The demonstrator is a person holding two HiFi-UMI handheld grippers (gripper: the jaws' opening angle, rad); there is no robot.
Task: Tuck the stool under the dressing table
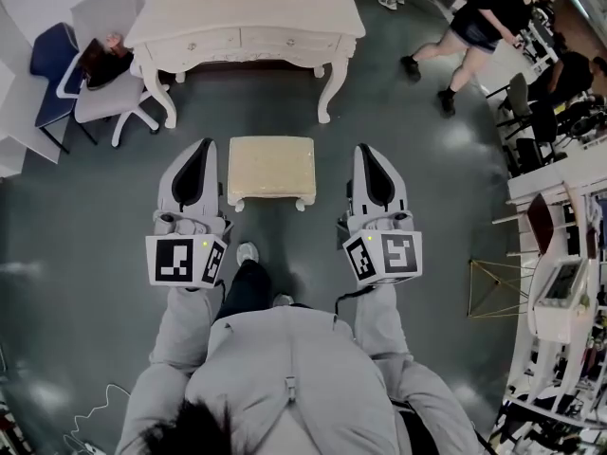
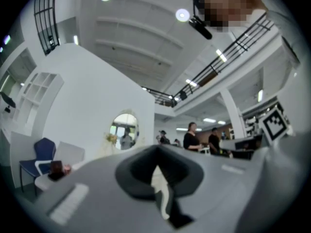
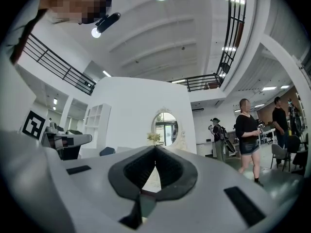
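A small cream stool (image 1: 272, 168) with a padded top and white legs stands on the dark floor, a short way in front of the white dressing table (image 1: 245, 28). My left gripper (image 1: 201, 150) hangs just left of the stool, jaws shut and empty. At the stool's right side my right gripper (image 1: 371, 154) is likewise shut, nothing in it. Neither touches the stool as far as I can see. In the left gripper view (image 2: 156, 165) and the right gripper view (image 3: 155, 149) the closed jaws point slightly upward at the round mirror (image 3: 166, 126) and white wall.
A grey chair (image 1: 112, 93) and a blue chair (image 1: 52, 60) stand left of the dressing table. A person (image 1: 484, 27) walks at the back right. Desks and shelving (image 1: 560, 282) line the right side. My own foot (image 1: 247, 252) is behind the stool.
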